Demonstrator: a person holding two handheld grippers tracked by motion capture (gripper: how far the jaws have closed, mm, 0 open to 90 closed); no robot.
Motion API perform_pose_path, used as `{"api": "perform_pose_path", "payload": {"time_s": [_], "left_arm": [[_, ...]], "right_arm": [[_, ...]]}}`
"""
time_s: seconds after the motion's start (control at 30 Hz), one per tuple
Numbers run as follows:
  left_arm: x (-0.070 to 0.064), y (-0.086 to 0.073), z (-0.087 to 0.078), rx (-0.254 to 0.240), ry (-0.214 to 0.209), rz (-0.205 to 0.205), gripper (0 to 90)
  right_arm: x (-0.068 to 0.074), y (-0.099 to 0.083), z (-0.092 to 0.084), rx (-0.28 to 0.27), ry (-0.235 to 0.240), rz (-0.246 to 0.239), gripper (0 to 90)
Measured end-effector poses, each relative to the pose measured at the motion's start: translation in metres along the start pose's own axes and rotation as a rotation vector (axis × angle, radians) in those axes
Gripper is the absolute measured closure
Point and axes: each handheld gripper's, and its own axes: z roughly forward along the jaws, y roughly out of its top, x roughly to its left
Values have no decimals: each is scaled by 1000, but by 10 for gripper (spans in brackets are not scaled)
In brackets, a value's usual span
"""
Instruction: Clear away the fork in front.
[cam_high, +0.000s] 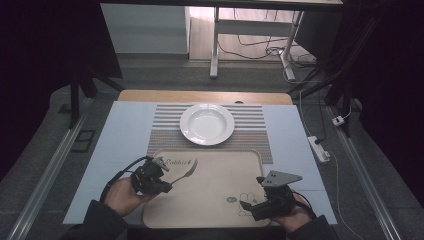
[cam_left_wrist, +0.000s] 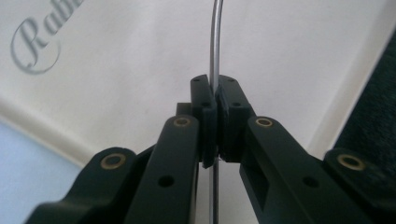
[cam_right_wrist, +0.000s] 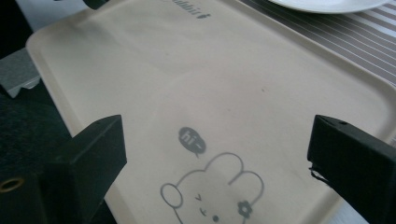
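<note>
clamping a metal fork (cam_high: 186, 171) by its handle, the left gripper (cam_high: 159, 176) held it above the near-left part of the beige tray (cam_high: 215, 210), its jaws closed on the handle. the right gripper (cam_high: 252, 197) hovered over the tray's near-right corner, jaws wide apart. a white plate (cam_high: 207, 124) sat on the striped placemat (cam_high: 255, 125) toward the tabletop's far edge.

black claws w/ brass rivets, grey plate (cam_high: 280, 178), dark sleeves (cam_high: 100, 220)

White plate (cam_high: 207, 124) centred on striped placemat (cam_high: 165, 131) | beige tray (cam_high: 210, 200) with rabbit drawing just in front | pale blue table cover (cam_high: 125, 130) beneath | power strip (cam_high: 319, 148) on floor, right
</note>
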Motion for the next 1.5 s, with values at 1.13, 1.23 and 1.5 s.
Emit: {"api": "perform_pose_path", "payload": {"time_s": [1.13, 1.23, 1.5], "left_arm": [[12, -3, 31, 54, 99, -397, 818], [12, -3, 30, 51, 82, -395, 783], [21, 4, 18, -52, 112, -349, 634]], "right_arm": [[-1, -13, -9, 42, -37, -1, 48], [-2, -13, -9, 43, -36, -6, 48], [-2, -12, -11, 37, -44, -8, 48]]}}
